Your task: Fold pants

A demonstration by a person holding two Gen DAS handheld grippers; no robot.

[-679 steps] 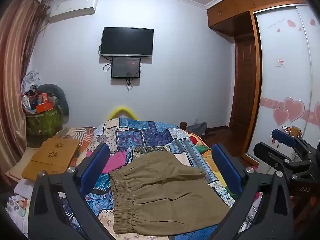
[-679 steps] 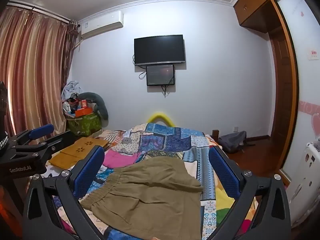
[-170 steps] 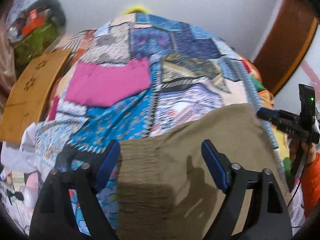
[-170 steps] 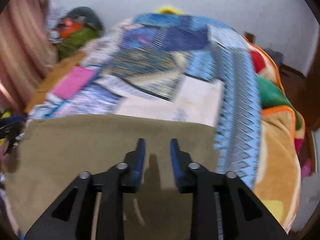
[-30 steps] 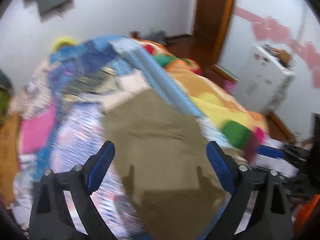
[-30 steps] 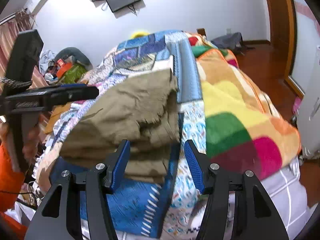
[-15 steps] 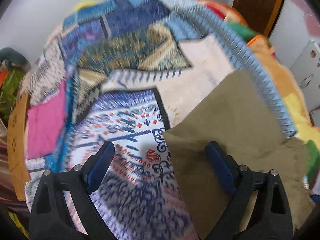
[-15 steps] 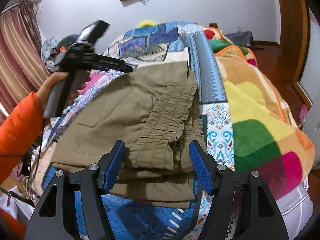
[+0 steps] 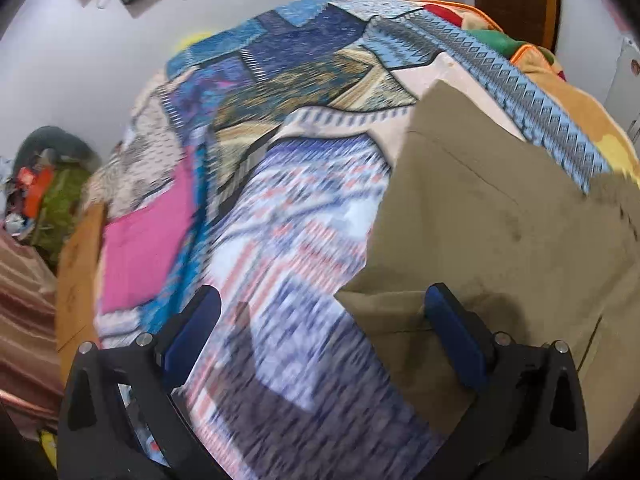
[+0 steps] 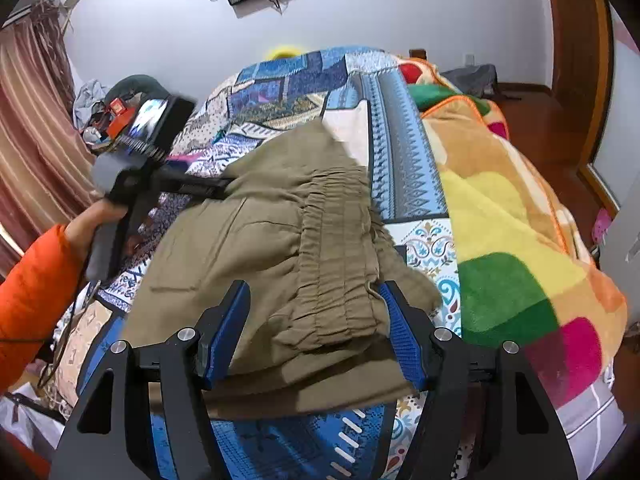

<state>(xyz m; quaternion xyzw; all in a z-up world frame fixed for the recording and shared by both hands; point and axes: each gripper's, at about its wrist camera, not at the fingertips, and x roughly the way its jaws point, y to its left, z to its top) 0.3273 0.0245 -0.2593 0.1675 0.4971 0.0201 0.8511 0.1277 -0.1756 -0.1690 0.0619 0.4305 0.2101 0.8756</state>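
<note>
The olive pants (image 10: 280, 248) lie folded in layers on the patchwork bedspread (image 10: 404, 168), elastic waistband on top near the front edge. My right gripper (image 10: 316, 332) is open, its blue pads on either side of the waistband end, just above the cloth. In the left wrist view the pants (image 9: 500, 232) fill the right side. My left gripper (image 9: 324, 336) is open over the bedspread (image 9: 280, 240) at the pants' left edge, its right finger (image 9: 452, 332) above the cloth. The left gripper also shows in the right wrist view (image 10: 212, 188), at the pants' far-left edge.
A pink cloth (image 9: 144, 240) lies on the bed's left part. A wooden lap table (image 9: 76, 264) sits at the left edge. A fleece blanket (image 10: 512, 240) covers the bed's right side. Cluttered baskets (image 10: 112, 116) and curtains (image 10: 28, 120) stand left; a wardrobe door (image 10: 576, 40) right.
My left gripper has swung left and down from over the pants to their left edge. My right gripper has moved closer over the waistband end. The pants lie more compactly folded.
</note>
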